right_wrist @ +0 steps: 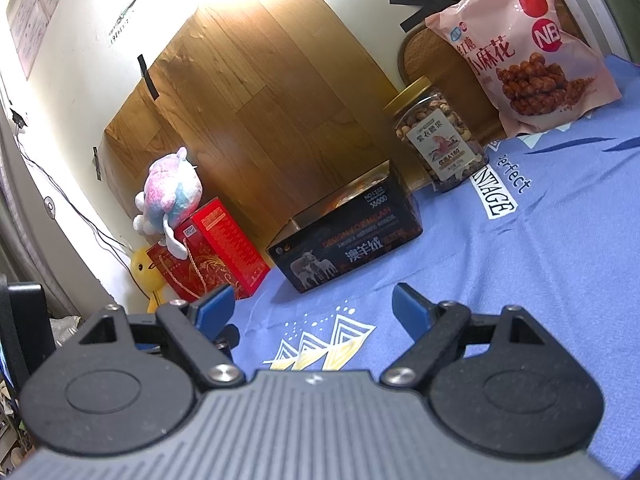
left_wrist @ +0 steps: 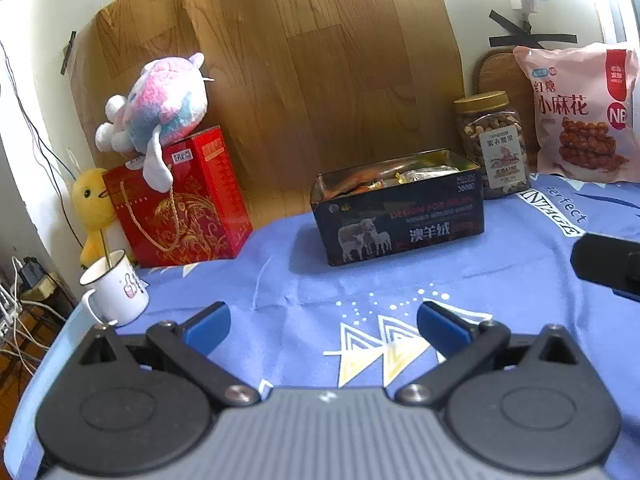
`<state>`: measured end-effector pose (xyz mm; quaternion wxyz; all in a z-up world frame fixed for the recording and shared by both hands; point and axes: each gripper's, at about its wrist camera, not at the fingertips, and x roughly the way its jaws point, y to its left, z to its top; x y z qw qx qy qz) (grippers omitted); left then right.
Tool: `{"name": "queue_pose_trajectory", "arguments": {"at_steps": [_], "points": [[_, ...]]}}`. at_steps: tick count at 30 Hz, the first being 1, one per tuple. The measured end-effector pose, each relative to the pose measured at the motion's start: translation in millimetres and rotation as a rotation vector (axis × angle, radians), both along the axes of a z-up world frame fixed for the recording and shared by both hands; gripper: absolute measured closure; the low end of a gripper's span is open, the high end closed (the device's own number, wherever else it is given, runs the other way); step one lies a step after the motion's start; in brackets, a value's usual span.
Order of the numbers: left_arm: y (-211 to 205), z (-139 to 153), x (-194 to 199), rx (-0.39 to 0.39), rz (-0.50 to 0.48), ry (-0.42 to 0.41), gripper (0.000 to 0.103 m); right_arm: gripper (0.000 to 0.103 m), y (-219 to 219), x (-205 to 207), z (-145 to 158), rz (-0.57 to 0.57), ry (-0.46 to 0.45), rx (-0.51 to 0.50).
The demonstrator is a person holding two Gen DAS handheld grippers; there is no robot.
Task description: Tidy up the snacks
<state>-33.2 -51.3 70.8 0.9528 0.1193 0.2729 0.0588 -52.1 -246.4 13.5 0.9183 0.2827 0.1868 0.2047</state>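
A dark open tin box [left_wrist: 400, 216] with sheep pictures stands on the blue cloth and holds several wrapped snacks [left_wrist: 404, 174]. It also shows in the right wrist view [right_wrist: 348, 240]. A clear jar of nuts [left_wrist: 496, 144] with a gold lid stands to its right, also in the right wrist view [right_wrist: 436, 140]. A pink snack bag [left_wrist: 580, 112] leans at the back right, also in the right wrist view [right_wrist: 524, 44]. My left gripper [left_wrist: 324, 326] is open and empty above the cloth, short of the box. My right gripper [right_wrist: 312, 310] is open and empty too.
A red gift box [left_wrist: 180, 200] with a pastel plush toy [left_wrist: 160, 108] on top stands at the left, a yellow duck toy [left_wrist: 94, 208] behind it. A white mug [left_wrist: 116, 288] sits near the table's left edge. A wood-pattern board [left_wrist: 320, 60] backs the table.
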Motion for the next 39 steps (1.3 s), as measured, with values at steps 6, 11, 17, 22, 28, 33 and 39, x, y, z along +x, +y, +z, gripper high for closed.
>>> {"name": "queue_pose_trajectory", "arguments": {"at_steps": [6, 11, 17, 22, 28, 33, 39], "points": [[-1.1, -1.1, -0.1, -0.012, -0.003, 0.01, 0.0, 0.015, -2.0, -0.1, 0.1, 0.001, -0.004, 0.001], [-1.3, -1.7, 0.1, -0.014, -0.004, 0.013, 0.0, 0.015, -2.0, 0.0, -0.1, 0.001, -0.004, 0.001], [-1.2, -1.9, 0.6, -0.019, -0.001, 0.015, 0.0, 0.015, -1.7, 0.1, -0.4, 0.001, -0.004, 0.001], [-0.9, -2.2, 0.9, -0.023, 0.0, 0.018, 0.0, 0.015, -1.8, 0.3, -0.3, 0.0, -0.003, 0.001], [-0.7, -2.7, 1.3, -0.023, 0.0, 0.019, 0.0, 0.015, -1.9, 0.5, -0.2, 0.001, -0.003, 0.001], [-1.0, -2.6, 1.3, -0.022, 0.0, 0.018, 0.0, 0.015, -1.3, 0.0, -1.0, 0.0, -0.003, 0.001], [-1.4, -3.3, 1.0, -0.022, 0.001, 0.018, 0.0, 0.015, -1.4, 0.2, -1.5, 0.0, -0.004, 0.001]]}}
